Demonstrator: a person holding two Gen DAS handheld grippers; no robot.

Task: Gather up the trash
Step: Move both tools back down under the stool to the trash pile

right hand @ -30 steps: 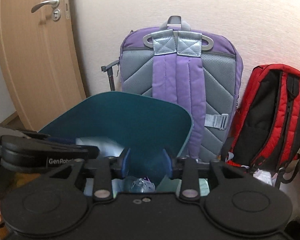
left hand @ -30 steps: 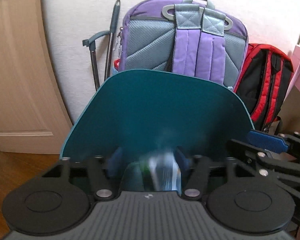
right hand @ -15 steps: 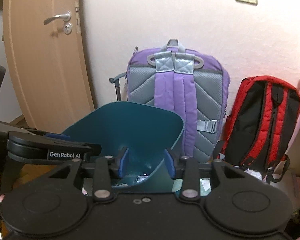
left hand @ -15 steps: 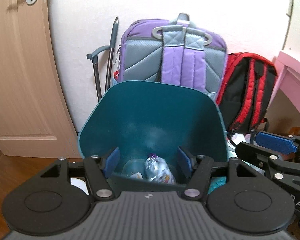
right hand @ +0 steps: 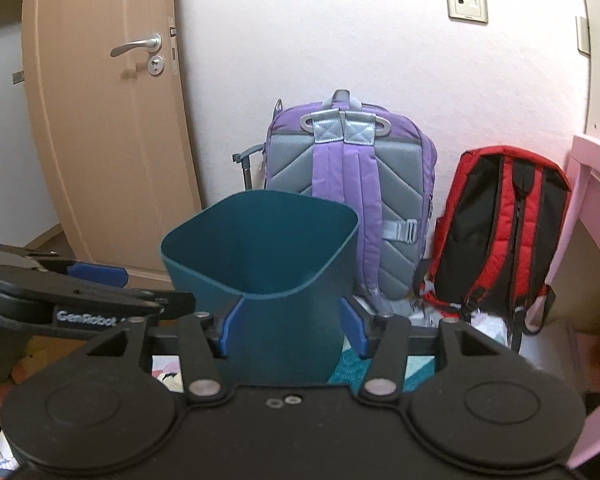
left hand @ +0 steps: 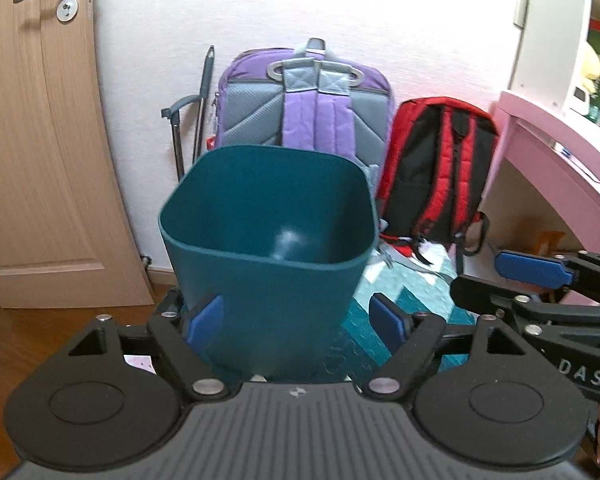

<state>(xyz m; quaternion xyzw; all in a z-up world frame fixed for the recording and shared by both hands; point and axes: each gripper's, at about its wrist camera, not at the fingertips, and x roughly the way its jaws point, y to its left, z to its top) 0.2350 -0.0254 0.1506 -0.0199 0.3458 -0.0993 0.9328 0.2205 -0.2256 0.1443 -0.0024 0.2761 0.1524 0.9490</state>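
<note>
From the left wrist, our left gripper [left hand: 296,316] has its jaws opening and empty; the teal bin [left hand: 268,280] stands upright just ahead, seen between the blue pads [left hand: 204,316] but apart from them; beyond it a purple backpack [left hand: 304,108] and a red backpack [left hand: 436,168] lean on the wall; our right gripper [left hand: 536,268] shows off to the right.

From the right wrist, our right gripper [right hand: 292,324] is likewise opening with nothing held; the bin [right hand: 268,280] sits straight ahead of it, the door [right hand: 100,120] further left; our left gripper [right hand: 96,276] is at the left.

We judge a drop into the bin finished; next we must find more trash, none of which shows clearly here.
</note>
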